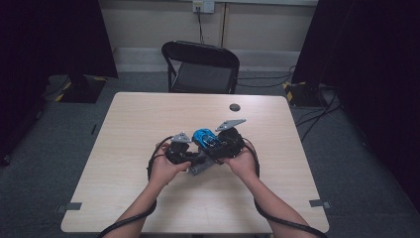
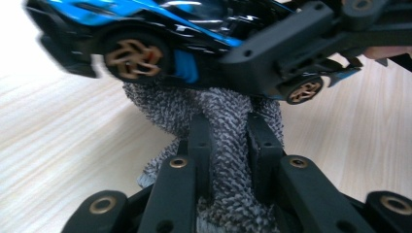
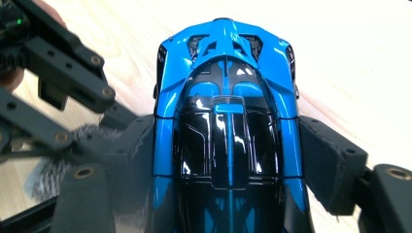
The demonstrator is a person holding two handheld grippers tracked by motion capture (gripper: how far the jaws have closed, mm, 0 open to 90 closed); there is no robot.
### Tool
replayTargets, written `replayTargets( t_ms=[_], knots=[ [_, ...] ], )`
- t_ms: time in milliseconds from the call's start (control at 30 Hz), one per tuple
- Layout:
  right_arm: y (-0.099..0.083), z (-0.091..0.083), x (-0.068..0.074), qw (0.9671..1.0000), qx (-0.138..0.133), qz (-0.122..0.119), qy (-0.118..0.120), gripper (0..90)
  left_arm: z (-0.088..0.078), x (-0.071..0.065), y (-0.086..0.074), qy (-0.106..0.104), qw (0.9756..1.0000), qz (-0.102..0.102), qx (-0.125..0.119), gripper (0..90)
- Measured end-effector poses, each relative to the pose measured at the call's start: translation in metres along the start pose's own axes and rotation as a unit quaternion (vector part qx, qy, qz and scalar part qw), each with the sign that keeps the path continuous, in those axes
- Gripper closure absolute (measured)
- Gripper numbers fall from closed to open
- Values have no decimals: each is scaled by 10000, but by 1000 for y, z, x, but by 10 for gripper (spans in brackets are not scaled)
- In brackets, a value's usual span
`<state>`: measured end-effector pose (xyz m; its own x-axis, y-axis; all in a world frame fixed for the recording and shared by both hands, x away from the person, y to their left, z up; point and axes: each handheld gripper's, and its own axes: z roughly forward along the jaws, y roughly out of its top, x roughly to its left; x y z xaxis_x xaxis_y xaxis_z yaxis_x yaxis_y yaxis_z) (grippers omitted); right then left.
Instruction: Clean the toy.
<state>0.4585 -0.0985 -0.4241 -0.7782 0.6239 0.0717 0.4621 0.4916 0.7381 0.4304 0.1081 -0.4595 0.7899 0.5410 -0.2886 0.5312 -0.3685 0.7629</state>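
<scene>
Jaws of the right gripper (image 3: 233, 160) clamp the flanks of a blue and black toy sports car (image 3: 226, 121), held just above the pale wooden table (image 1: 138, 124) near its middle. Beneath the car, the left gripper (image 2: 228, 141) pinches a bunched grey terry cloth (image 2: 228, 145) tightly, the cloth's top touching the underside of the car by its bronze-spoked wheels (image 2: 132, 58).

The left gripper (image 2: 228, 141) has its black fingers (image 2: 200, 141) pinched on a fold of grey terry cloth (image 2: 228, 174) above the pale wooden worktop (image 2: 58, 141). The cloth touches the underside of a glossy blue-and-black toy car (image 2: 160, 29) (bronze wheels), clamped by the other gripper's black jaw.
</scene>
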Motion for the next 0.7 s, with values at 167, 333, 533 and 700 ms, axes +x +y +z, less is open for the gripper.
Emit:
replayTargets(
  t_ms=[167, 333, 533, 700],
  knots=[
    [1, 2, 0, 10000, -9, 19, -3, 282, 3, -4, -1, -54, 10000, 41, 36, 758],
    [3, 4, 0, 10000, -18, 35, 2, 282, 9, -11, -3, -166, 9998, 95, 94, 759],
    [4, 6, -1, 10000, -25, 67, 18, 282, 14, -17, -6, -320, 9992, 174, 165, 758],
    [5, 6, 0, 10000, -21, 76, 26, 282, 19, -26, -9, -545, 9980, 212, 233, 757]
  ],
)
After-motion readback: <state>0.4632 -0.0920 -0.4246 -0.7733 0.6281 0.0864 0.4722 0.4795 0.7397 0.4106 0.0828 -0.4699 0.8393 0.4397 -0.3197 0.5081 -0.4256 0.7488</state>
